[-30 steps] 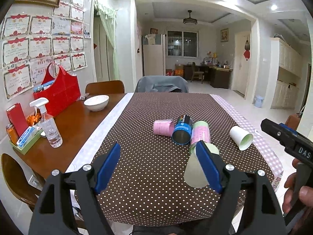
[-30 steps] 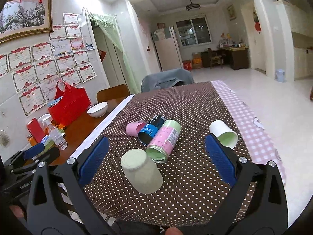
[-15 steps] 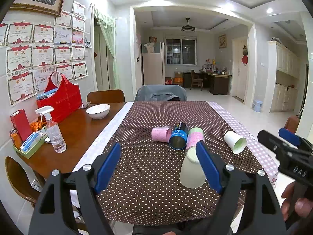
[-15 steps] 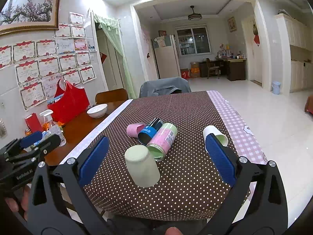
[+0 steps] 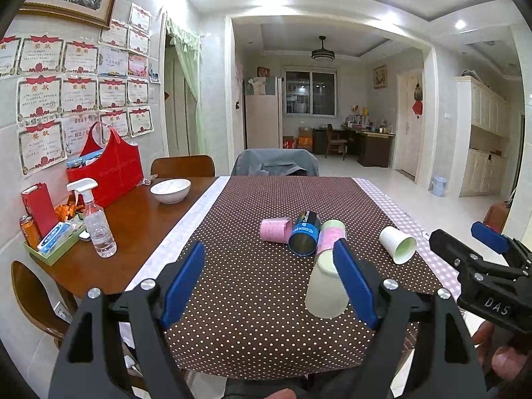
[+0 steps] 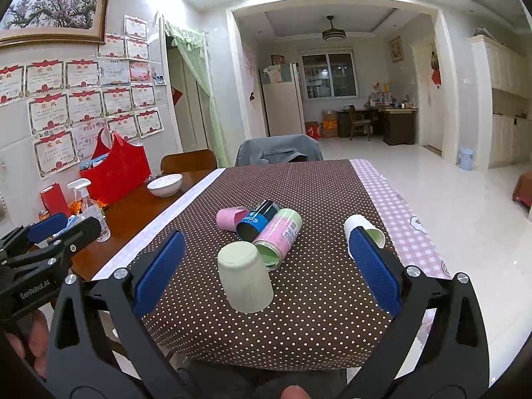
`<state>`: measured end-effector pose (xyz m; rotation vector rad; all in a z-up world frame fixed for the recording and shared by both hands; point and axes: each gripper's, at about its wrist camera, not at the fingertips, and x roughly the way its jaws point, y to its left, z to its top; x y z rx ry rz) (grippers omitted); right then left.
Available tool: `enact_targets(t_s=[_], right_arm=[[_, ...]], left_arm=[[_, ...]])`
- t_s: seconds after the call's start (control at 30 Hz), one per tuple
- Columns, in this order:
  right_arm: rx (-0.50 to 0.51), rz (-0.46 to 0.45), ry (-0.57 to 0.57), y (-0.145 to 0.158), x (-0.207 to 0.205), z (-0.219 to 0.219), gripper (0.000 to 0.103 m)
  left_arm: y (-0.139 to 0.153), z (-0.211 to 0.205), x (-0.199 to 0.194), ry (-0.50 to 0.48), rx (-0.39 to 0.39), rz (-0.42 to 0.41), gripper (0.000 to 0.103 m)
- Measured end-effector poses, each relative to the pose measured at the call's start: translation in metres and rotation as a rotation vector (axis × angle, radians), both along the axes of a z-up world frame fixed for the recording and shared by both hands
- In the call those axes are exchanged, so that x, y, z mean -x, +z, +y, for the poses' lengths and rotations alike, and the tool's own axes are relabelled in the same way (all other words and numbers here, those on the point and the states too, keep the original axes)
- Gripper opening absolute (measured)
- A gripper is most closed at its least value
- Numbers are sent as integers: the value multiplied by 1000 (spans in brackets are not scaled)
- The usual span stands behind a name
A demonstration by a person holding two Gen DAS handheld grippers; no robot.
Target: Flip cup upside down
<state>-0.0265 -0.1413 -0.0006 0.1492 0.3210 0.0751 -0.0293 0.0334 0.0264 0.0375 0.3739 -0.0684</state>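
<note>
A pale green cup point(image 6: 244, 277) stands upside down on the dotted brown tablecloth point(image 6: 319, 196) near the front edge; it also shows in the left wrist view point(image 5: 324, 291). A white cup point(image 6: 364, 232) with a green inside lies on its side to the right, also in the left wrist view point(image 5: 397, 244). A pink cup point(image 6: 229, 217), a blue can point(image 6: 256, 221) and a pink-green can point(image 6: 279, 236) lie on their sides behind. My left gripper point(image 5: 269, 287) and right gripper point(image 6: 266, 274) are open, empty, held back from the table edge.
On the bare wood at the left are a white bowl point(image 5: 170, 190), a spray bottle point(image 5: 96, 222), a red bag point(image 5: 106, 166) and a small tray of items point(image 5: 50, 239). Chairs stand at the far end point(image 5: 274, 163) and left point(image 5: 30, 299).
Both grippers have pulled back and up from the table. The pale green cup has gone from tilted to standing upside down on the cloth.
</note>
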Motion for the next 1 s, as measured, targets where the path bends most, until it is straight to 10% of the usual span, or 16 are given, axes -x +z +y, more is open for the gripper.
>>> enact_targets(t_s=[1.0], right_arm=[[1,9,0,-6,0,0,97]], left_arm=[[-3,-2,4,-35,15,-20,78]])
